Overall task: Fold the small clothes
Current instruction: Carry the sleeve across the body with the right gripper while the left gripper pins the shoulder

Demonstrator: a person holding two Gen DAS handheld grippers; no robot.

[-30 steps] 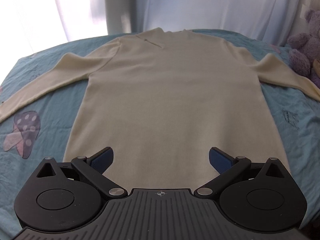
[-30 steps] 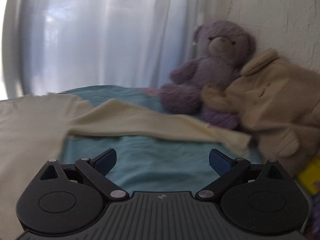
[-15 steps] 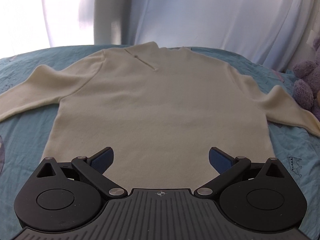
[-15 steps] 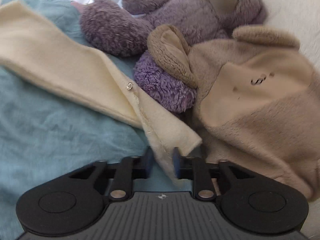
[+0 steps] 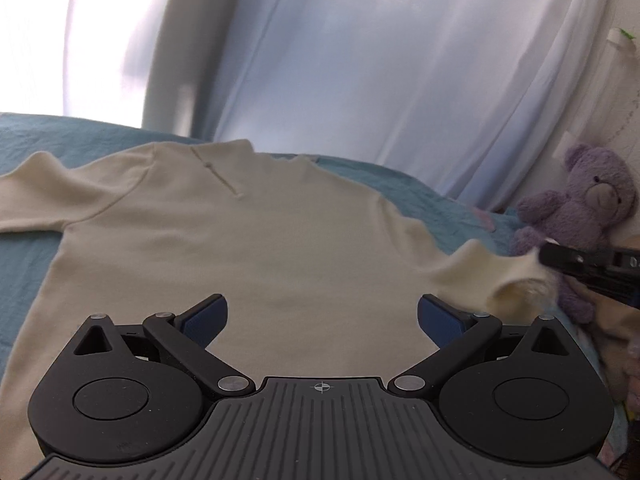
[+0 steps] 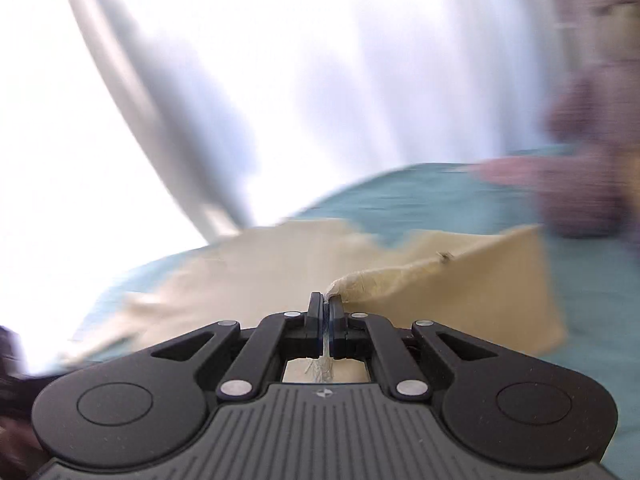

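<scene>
A cream long-sleeved sweater (image 5: 256,248) lies flat on the teal bedsheet (image 5: 60,136), collar toward the curtain. My left gripper (image 5: 320,314) is open and empty, hovering over the sweater's lower body. My right gripper (image 6: 327,306) is shut on the cuff of the right sleeve (image 6: 472,288) and holds it lifted off the bed. In the left wrist view the right gripper (image 5: 560,258) shows at the right edge with the raised sleeve (image 5: 492,280) hanging from it. The right wrist view is motion-blurred.
A purple teddy bear (image 5: 580,216) and a tan plush toy (image 5: 616,320) sit at the bed's right side by the wall. White curtains (image 5: 360,60) hang behind the bed. The sweater's left sleeve (image 5: 28,200) runs off to the left.
My right gripper, shut on the sleeve cuff by the toys, has lifted it and swung left toward the sweater body. My left gripper moved forward over the sweater, still open.
</scene>
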